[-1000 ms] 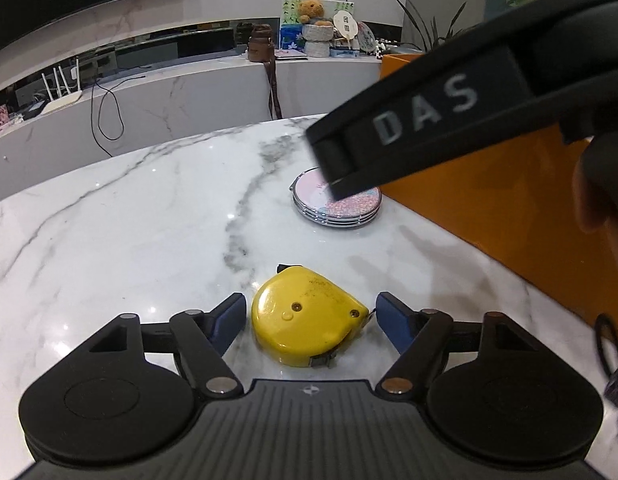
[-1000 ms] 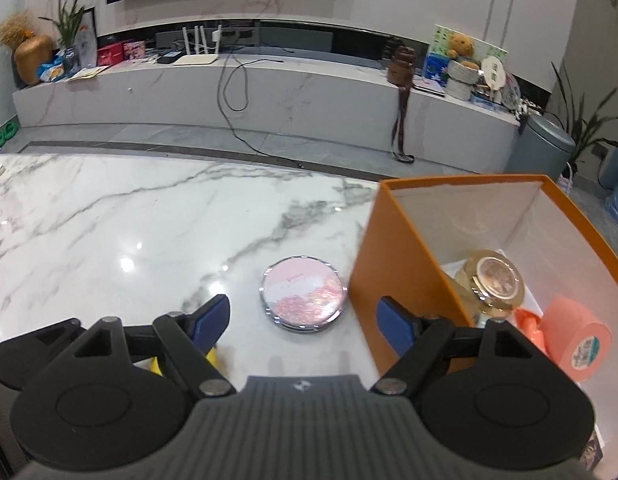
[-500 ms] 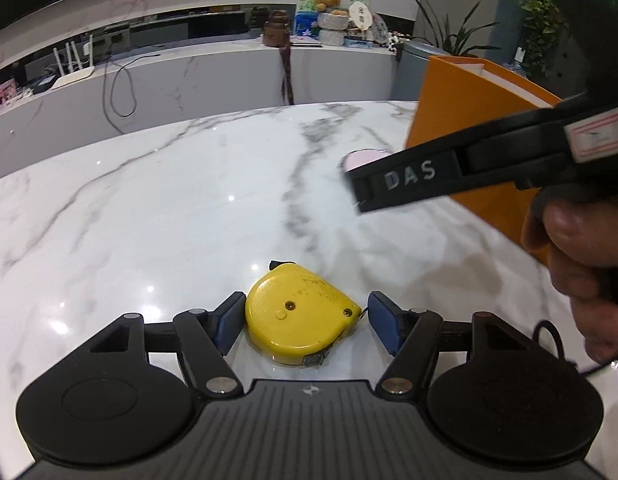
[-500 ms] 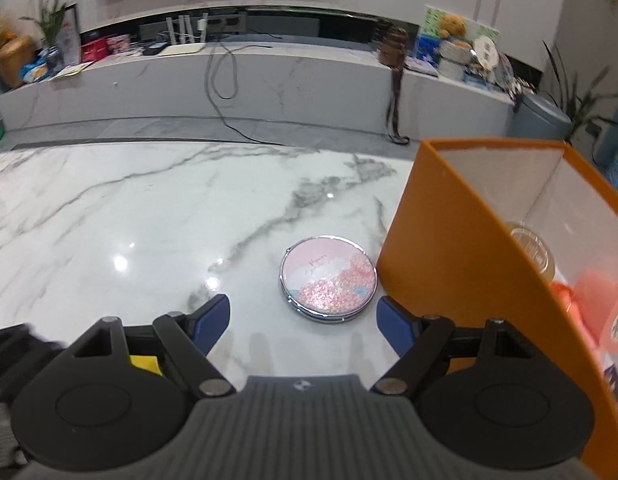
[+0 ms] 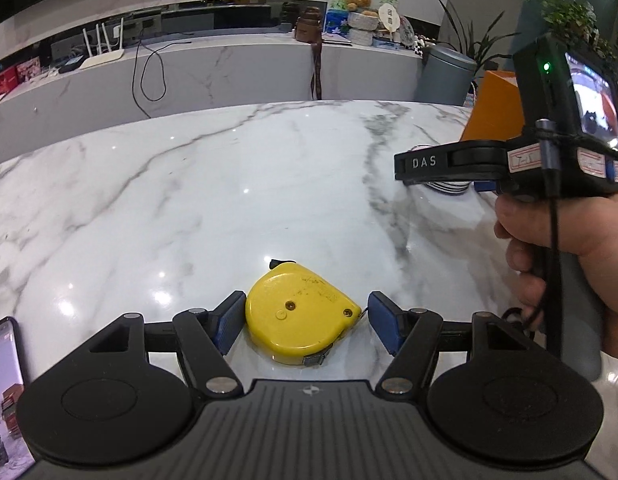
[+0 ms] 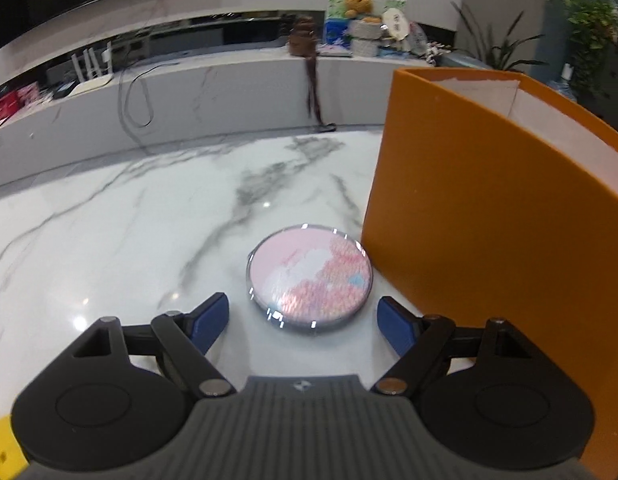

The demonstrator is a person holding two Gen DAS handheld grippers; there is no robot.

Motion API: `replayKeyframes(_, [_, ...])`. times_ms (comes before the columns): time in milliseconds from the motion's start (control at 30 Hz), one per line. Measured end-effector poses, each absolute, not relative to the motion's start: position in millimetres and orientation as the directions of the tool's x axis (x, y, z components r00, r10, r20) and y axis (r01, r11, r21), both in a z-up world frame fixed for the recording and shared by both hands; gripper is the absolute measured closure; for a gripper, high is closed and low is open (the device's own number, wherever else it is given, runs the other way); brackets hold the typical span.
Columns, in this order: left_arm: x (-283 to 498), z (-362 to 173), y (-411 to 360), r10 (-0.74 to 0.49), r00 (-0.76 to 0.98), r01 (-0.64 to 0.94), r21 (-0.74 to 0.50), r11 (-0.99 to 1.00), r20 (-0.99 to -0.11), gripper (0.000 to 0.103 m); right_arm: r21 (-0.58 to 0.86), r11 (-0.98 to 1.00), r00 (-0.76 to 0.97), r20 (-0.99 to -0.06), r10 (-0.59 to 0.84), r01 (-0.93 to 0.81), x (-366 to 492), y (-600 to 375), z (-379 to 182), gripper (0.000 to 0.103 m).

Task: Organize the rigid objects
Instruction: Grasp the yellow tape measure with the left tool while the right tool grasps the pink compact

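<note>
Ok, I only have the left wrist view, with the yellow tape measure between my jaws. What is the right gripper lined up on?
Observer: The right gripper is open over a round pink compact mirror, whose near edge lies partly between the jaws.
Operator: How close is that mirror to the orange box?
Observer: Its right edge sits right beside the orange box wall; I cannot tell whether they touch.
Operator: Anything visible inside the box?
Observer: Only a white lining near the rim; the contents are hidden.

Orange box (image 6: 489,216) contents hidden; phone (image 5: 5,396) cut off.
</note>
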State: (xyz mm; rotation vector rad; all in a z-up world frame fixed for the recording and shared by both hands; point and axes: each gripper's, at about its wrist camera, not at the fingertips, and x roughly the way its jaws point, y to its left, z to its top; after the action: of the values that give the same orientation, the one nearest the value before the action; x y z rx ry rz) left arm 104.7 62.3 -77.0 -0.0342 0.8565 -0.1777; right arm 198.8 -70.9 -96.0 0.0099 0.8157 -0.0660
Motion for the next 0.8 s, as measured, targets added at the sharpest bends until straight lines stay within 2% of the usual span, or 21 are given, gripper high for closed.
replayKeyframes(167, [105.4, -77.7, 71.2, -0.158, 0.647, 0.125, -0.100, 0.987, -0.746, 0.026, -0.006, 0.995, 0.707, -0.704, -0.073, 0.098, 209.0, -68.6, -100.3, 0.023])
replayKeyframes(267, [105.1, -78.1, 74.9, -0.149, 0.651, 0.113, -0.098, 0.989, -0.744, 0.026, -0.004, 0.996, 0.716, -0.695, -0.065, 0.086, 211.7, -67.3, -100.5, 0.032])
replayKeyframes(800, [109.6, -72.4, 71.4, -0.108, 0.669, 0.066, -0.086, 0.994, -0.736, 0.027, 0.041, 0.996, 0.659, -0.748, 0.080, -0.074, 179.3, -73.8, -90.6, 0.032])
